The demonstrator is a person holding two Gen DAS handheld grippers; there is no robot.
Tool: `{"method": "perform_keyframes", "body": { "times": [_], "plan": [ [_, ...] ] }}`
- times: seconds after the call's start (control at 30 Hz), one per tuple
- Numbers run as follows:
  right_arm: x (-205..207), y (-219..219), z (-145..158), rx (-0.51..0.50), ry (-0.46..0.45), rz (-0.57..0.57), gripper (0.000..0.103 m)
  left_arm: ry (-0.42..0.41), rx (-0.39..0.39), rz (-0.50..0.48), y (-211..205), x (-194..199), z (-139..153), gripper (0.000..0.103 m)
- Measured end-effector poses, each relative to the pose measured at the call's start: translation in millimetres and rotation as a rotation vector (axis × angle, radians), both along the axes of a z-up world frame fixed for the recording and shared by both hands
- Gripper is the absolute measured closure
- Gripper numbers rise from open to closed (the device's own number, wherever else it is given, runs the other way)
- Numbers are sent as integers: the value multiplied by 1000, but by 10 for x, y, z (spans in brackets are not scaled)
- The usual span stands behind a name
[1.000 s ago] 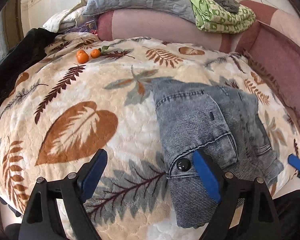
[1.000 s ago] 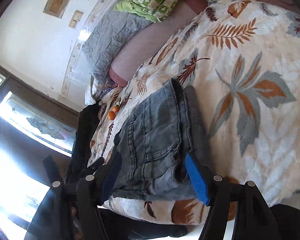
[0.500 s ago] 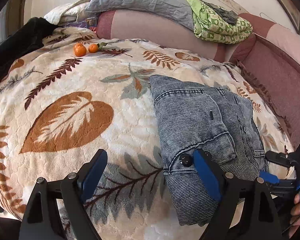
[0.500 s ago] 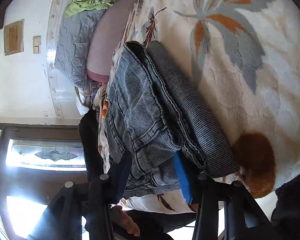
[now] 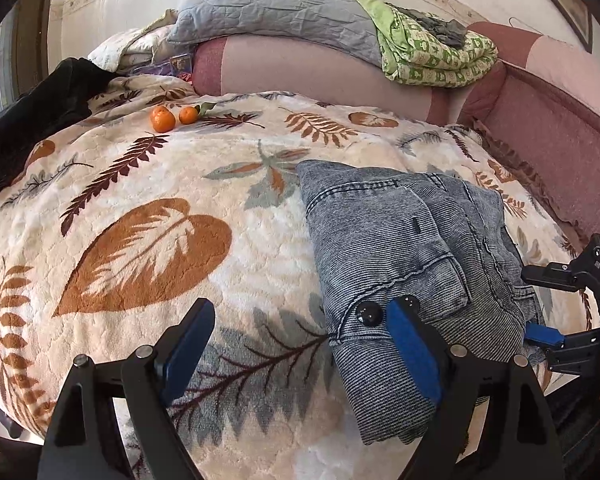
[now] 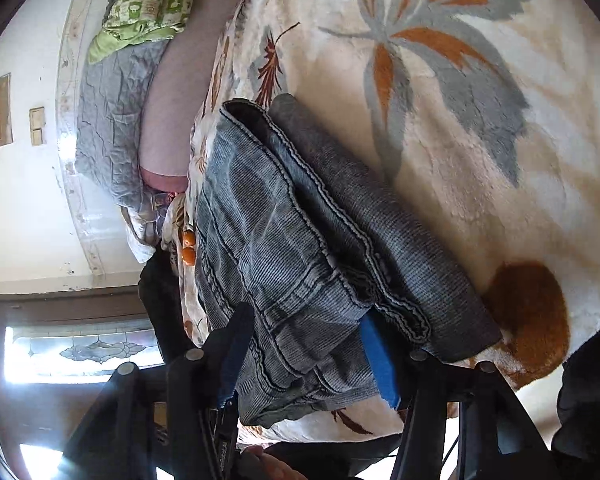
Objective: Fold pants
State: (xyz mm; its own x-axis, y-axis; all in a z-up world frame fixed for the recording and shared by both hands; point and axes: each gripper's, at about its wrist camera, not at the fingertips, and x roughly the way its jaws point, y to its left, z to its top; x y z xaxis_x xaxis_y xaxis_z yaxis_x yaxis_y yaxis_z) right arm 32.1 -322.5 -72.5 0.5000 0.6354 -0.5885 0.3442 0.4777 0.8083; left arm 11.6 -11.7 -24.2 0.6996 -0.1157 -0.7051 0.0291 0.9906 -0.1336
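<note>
Folded grey-blue denim pants lie in a thick bundle on the leaf-patterned blanket at the right. My left gripper is open and empty; its right blue pad rests over the near waistband by a black button. My right gripper is turned on its side, its jaws straddling the near layers of the pants, one pad slid under a fold. It shows at the right edge of the left wrist view. The jaws stand apart around the cloth.
Two oranges lie at the far left of the blanket. A grey pillow and a green patterned quilt sit on the pink headboard bolster. A dark garment lies at the left edge. A window shows beyond.
My right gripper rolled onto its side and moved in, its jaws now around the near edge layers of the pants. My left gripper stayed open and shifted only slightly.
</note>
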Motion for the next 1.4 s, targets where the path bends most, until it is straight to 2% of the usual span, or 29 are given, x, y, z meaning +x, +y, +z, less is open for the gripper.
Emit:
{"method": "perform_keyframes", "body": {
  "times": [0.07, 0.1, 0.13, 0.27, 0.37, 0.4, 0.47, 0.5, 0.53, 0.57, 0.6, 0.63, 0.67, 0.73, 0.8, 0.97, 1.0, 1.03, 1.07, 1.1, 1.13, 1.17, 1.2, 1.23, 1.27, 1.4],
  "plan": [
    [14, 44, 118, -78, -48, 34, 63, -1, 2, 3, 2, -3, -2, 15],
    [2, 48, 184, -109, -71, 43, 86, 0, 0, 2, 5, -5, -3, 15],
    [-21, 44, 255, -128, -96, 50, 91, -2, -1, 2, 7, -8, -3, 15],
    [-153, 85, 543, -265, -186, 97, 93, -10, 9, 0, -2, -21, 4, 15],
    [-256, 152, 390, -382, -154, 148, 97, -23, 7, -2, 13, -54, 100, 15],
    [-278, 148, 261, -408, -131, 159, 97, -63, -2, 6, 32, -100, 183, 15],
    [-334, 56, 107, -390, -138, 155, 99, -185, -14, 33, 63, -233, 356, 15],
    [-325, 55, 127, -386, -135, 152, 99, -218, -5, 43, 51, -267, 400, 15],
    [-311, 74, 159, -400, -136, 160, 99, -213, 16, 44, 13, -248, 391, 14],
    [-295, 105, 181, -431, -135, 179, 99, -155, 56, 25, -69, -172, 300, 13],
    [-277, 131, 190, -448, -132, 195, 98, -40, 118, -22, -193, -40, 121, 13],
    [-267, 131, 200, -447, -128, 202, 98, 40, 188, -35, -290, 38, -67, 13],
    [-256, 113, 213, -435, -116, 200, 96, 0, 181, -8, -275, 6, -77, 12],
    [-261, 83, 310, -439, -112, 198, 95, 13, 186, -11, -266, -1, -15, 13],
    [-319, 96, 543, -508, -168, 191, 93, -3, 204, -24, -262, -18, -18, 13],
    [-217, 307, 1096, -580, -328, 216, 93, 18, 177, -17, -226, -6, -19, 13],
    [-173, 329, 1124, -577, -342, 228, 86, 19, 178, -16, -246, -6, -32, 13],
    [-104, 382, 1120, -571, -338, 241, 74, 19, 179, -16, -253, -4, -32, 13],
    [-34, 433, 1069, -560, -328, 258, 67, 19, 179, -17, -251, -5, -30, 13],
    [43, 500, 975, -569, -310, 276, 53, 20, 178, -18, -248, -3, -29, 13],
    [98, 544, 814, -610, -267, 296, 49, 22, 173, -20, -239, -2, -29, 13],
    [137, 579, 587, -642, -194, 330, 49, 26, 160, -26, -225, 0, -30, 13],
    [145, 554, 340, -612, -144, 361, 50, 35, 145, -33, -212, 5, -34, 13],
    [80, 515, 316, -616, -206, 335, 53, 35, 132, -29, -190, -2, -32, 13],
    [43, 525, 349, -635, -215, 340, 56, 40, 123, -30, -177, -4, -37, 13],
    [27, 561, 395, -658, -195, 356, 56, 60, 88, -26, -148, 12, -44, 13]
  ]
}}
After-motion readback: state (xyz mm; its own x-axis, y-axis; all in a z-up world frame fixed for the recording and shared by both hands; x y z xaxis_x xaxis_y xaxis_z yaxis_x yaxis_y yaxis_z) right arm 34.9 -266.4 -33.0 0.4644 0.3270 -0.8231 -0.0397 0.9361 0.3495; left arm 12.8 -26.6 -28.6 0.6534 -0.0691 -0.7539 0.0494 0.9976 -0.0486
